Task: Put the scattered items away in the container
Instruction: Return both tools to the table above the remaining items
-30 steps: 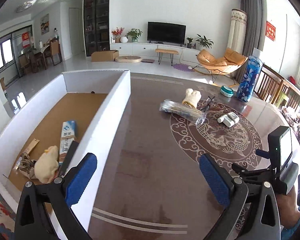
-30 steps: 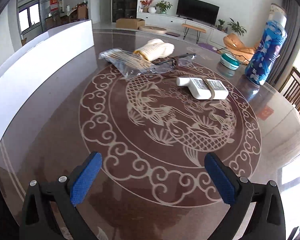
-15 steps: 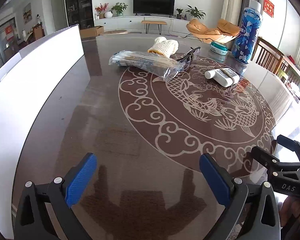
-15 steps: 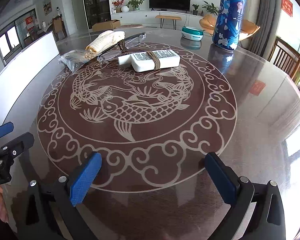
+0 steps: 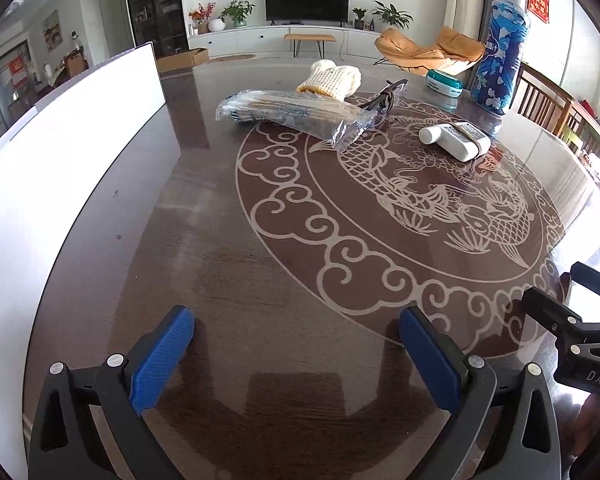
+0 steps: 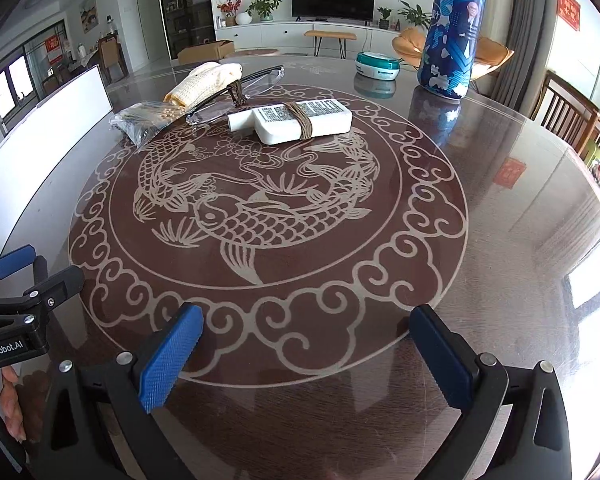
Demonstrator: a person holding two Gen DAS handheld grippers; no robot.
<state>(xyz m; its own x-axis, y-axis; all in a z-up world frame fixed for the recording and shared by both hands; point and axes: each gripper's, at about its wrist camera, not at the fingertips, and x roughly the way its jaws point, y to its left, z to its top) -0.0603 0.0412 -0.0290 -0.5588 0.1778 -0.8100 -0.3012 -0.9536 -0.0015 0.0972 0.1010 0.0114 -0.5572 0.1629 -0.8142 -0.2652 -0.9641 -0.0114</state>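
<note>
Hovering low over tabletop (image 5: 228,248): left gripper (image 5: 296,352), fingers (image 5: 162,356) apart, holding nothing. Right gripper (image 6: 306,354) likewise, fingers (image 6: 170,354) spread, empty. Scattered items at 12 o'clock in both views: bag of sticks (image 5: 292,114), knit glove (image 5: 332,80) touching it behind, glasses (image 6: 236,92), white adapter (image 6: 296,120) wrapped with cord. White container wall (image 5: 60,152) at 9 o'clock. Blue bottle (image 6: 454,32) at 1 o'clock, teal tin (image 6: 378,66) just beside it.
</note>
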